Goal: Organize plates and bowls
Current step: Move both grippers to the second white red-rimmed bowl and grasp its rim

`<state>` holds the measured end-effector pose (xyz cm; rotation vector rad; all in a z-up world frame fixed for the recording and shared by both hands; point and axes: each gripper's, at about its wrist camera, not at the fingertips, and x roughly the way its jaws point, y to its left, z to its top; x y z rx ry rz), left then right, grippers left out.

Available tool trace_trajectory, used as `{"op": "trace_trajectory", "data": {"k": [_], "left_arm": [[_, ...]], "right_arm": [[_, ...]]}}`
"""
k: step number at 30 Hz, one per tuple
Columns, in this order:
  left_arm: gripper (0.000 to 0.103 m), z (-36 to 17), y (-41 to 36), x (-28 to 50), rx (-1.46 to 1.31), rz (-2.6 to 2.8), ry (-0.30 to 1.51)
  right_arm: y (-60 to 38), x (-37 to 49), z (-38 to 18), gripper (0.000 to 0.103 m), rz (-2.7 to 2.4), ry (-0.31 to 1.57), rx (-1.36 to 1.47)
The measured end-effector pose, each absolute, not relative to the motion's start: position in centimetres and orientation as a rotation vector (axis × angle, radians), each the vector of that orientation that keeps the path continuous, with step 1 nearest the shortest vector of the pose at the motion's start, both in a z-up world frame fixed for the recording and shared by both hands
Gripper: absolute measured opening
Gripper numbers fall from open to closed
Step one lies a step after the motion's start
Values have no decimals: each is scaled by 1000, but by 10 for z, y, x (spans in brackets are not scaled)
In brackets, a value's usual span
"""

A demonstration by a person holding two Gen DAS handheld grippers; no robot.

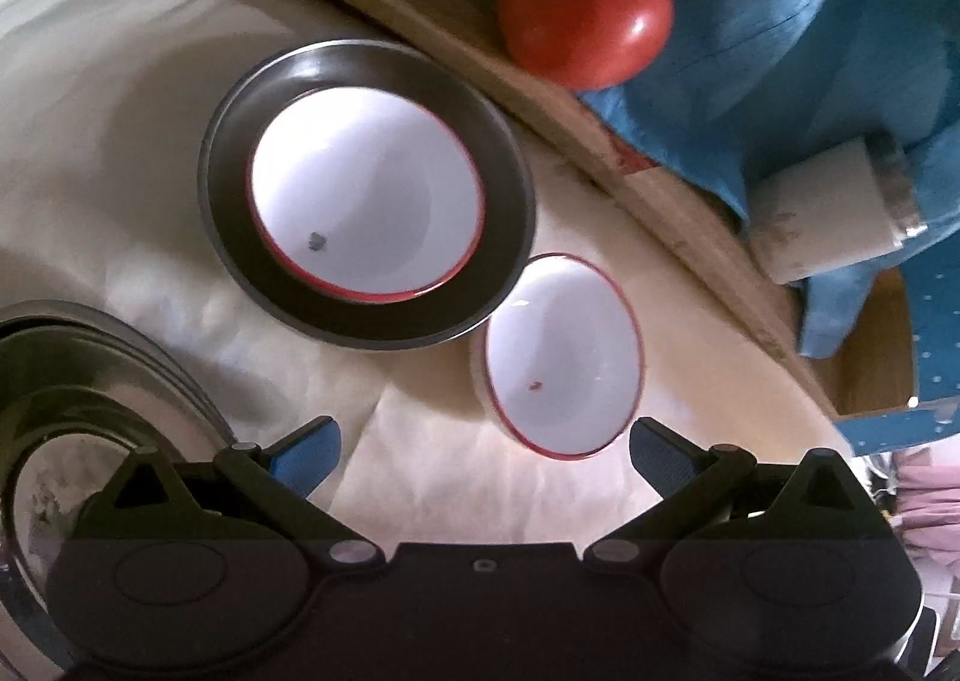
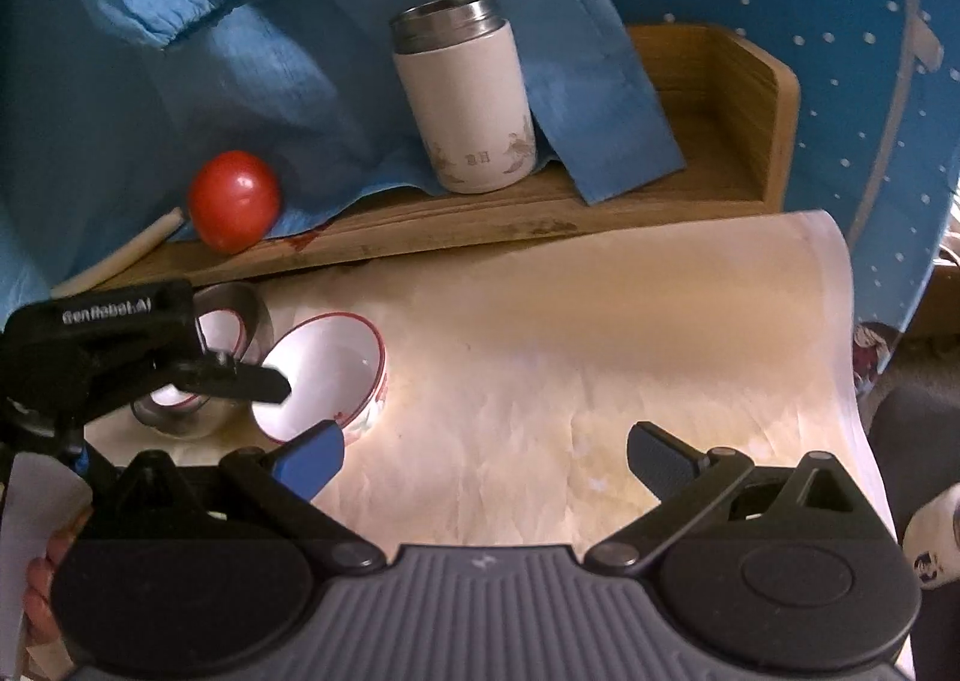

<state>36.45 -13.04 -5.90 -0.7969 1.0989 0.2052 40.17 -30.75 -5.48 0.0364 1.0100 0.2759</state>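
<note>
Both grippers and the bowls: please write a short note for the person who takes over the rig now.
Left gripper: open, empty, hovering just before the loose white red-rimmed bowl.
Right gripper: open, empty, over bare table paper.
Done: one white bowl already sits in the steel plate.
Left: the loose bowl stands on the paper beside that plate. More steel plates lie at lower left.

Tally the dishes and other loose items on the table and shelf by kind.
White red-rimmed bowls: 2
Metal plates: 2
Red ball: 1
White flask: 1
Total: 6
</note>
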Motion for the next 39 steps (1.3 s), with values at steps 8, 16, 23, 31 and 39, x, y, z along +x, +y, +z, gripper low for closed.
{"op": "trace_trajectory", "data": {"k": [8,16,23,31,39], "left_arm": [[102,-63,-127,366,-848,264,1095],[99,-67,-126,367,-886,296,1077],[93,-68,-129,370,-896,307,1064],[79,-67,-131,371,-883,292,1059],[70,-68,-133,372,-874,278,1068]], "right_arm": [[-300,430,-68,101,337,1056,27],[-289,448,-79,95,393,1096,-9],[-279,456,-87,90,419,1116,-40],[-267,459,-97,75,439,1138,-51],[-259,457,-100,48,489,1157,-31]]}}
